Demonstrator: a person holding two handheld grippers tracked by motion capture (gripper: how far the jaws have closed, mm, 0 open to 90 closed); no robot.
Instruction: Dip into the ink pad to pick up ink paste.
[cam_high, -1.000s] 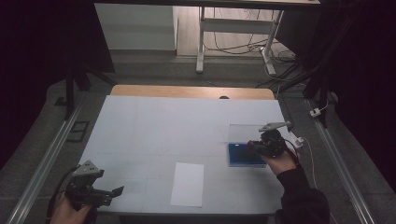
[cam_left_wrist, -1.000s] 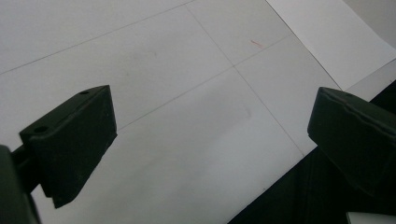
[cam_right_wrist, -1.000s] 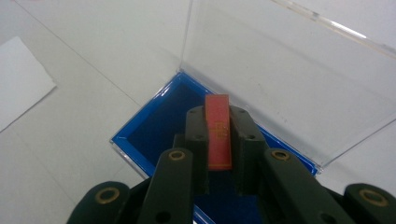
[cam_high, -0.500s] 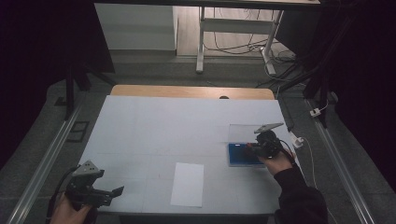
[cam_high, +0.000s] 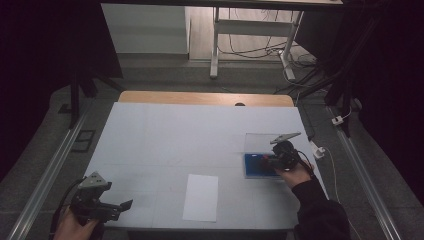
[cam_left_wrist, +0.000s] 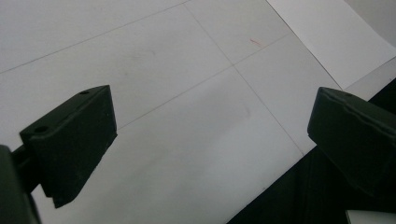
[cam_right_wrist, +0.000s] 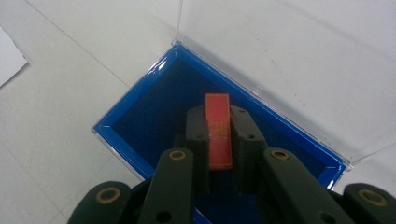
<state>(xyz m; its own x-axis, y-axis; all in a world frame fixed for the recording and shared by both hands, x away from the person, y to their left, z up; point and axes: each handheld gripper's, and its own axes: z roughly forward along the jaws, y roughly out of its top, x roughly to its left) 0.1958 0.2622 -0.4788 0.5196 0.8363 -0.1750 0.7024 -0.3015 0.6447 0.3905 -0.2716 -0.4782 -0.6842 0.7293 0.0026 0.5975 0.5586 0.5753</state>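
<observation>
Red chip (cam_right_wrist: 218, 130), one, pinched upright in right hand-held gripper (cam_right_wrist: 219, 135) over one blue box (cam_right_wrist: 154, 112), frame centre; left hand-held gripper (cam_left_wrist: 210, 140) spread wide above worktop (cam_left_wrist: 187, 154); one paper sheet (cam_high: 201, 197).

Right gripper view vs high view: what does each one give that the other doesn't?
Right gripper view alone: a red strip clamped between the right gripper jaws, above the blue box's floor. High view alone: the left gripper, jaws open, at the table's near left corner. Both: the blue box, its clear lid raised, and the white sheet.
</observation>
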